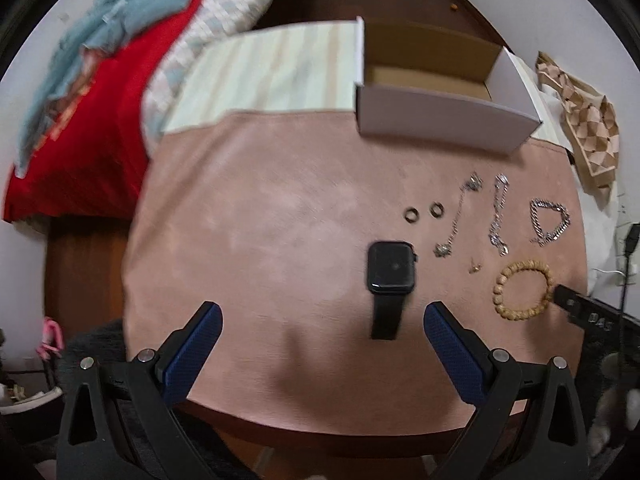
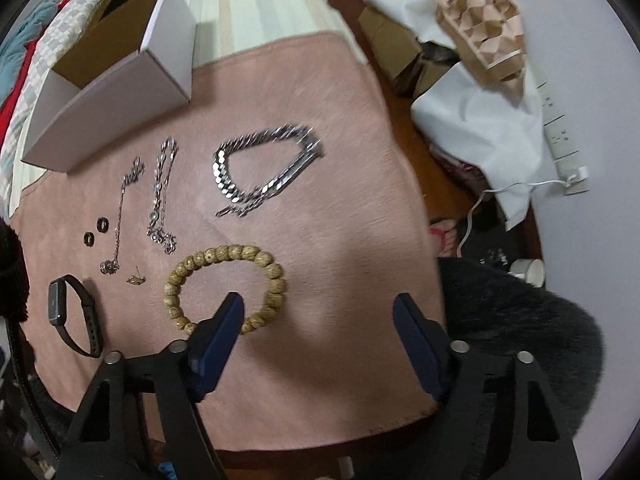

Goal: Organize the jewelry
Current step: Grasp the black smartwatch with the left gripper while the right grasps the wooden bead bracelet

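Jewelry lies on a pink mat (image 1: 260, 220). A black smartwatch (image 1: 390, 270) lies just ahead of my open, empty left gripper (image 1: 322, 312). Two dark rings (image 1: 410, 215), two thin silver chains (image 1: 498, 216), a small earring (image 1: 475, 267), a thick silver chain bracelet (image 1: 550, 220) and a wooden bead bracelet (image 1: 524, 290) lie to the right. My right gripper (image 2: 320, 304) is open and empty; its left finger overlaps the bead bracelet (image 2: 228, 280). The silver bracelet (image 2: 264, 168), the chains (image 2: 160, 196) and the watch (image 2: 74, 312) also show there. An open white cardboard box (image 1: 440, 120) stands behind.
A striped cloth (image 1: 272, 72) lies under the mat's far edge. A red and teal bedspread (image 1: 80, 120) lies at the left. Crumpled paper packaging (image 2: 476, 12), white cloth (image 2: 480, 120) and a power strip (image 2: 560, 128) sit at the right. A dark furry thing (image 2: 520, 320) lies near the right gripper.
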Motion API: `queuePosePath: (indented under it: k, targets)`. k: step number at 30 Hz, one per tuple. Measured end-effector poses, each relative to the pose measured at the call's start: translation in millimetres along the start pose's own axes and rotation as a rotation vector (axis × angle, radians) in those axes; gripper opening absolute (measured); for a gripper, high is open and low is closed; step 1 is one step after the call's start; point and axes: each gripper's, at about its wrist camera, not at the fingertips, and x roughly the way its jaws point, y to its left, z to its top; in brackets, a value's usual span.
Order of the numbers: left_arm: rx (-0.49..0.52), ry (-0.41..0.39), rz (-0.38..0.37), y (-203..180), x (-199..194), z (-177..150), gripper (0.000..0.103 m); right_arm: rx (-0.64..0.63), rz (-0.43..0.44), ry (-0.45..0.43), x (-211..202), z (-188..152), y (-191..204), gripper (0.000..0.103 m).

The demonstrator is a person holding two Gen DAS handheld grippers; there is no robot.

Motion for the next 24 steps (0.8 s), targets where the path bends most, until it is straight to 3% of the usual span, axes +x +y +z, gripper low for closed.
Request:
queuePosePath:
  k: [3,5,9,13,16,19,23,24]
  targets:
    - [0.009,0.019,-0.031,-7.9,13.9,-1.1,0.102,0.000,0.014,0.022,12.6,-1.6,4.0,0.060]
    - [0.020,0.022,-0.045,-13.1,20.0,-0.7,0.090,0.004,0.024,0.042,17.5,-4.3,5.7,0.056]
    - [0.048,0.030,-0.060,-23.7,34.0,4.5,0.079,-0.009,0.010,0.030,16.4,-5.4,8.7,0.054]
    - [0.070,0.048,-0.071,-30.4,43.4,3.1,0.055,-0.011,0.006,0.026,14.8,-4.4,11.0,0.054]
    - [0.079,0.056,-0.081,-34.2,48.3,1.7,0.029,-0.011,0.007,0.030,15.4,-1.9,9.5,0.054]
    - [0.087,0.050,-0.090,-34.9,50.6,1.4,0.016,-0.015,0.008,0.024,14.2,-1.2,10.2,0.050]
    - [0.099,0.026,-0.084,-34.2,47.3,-2.4,0.016,-0.024,0.006,0.007,11.7,0.8,12.4,0.010]
    - [0.099,0.021,-0.081,-34.0,45.7,-3.1,0.016,-0.025,0.006,0.008,11.3,1.0,13.3,0.010]
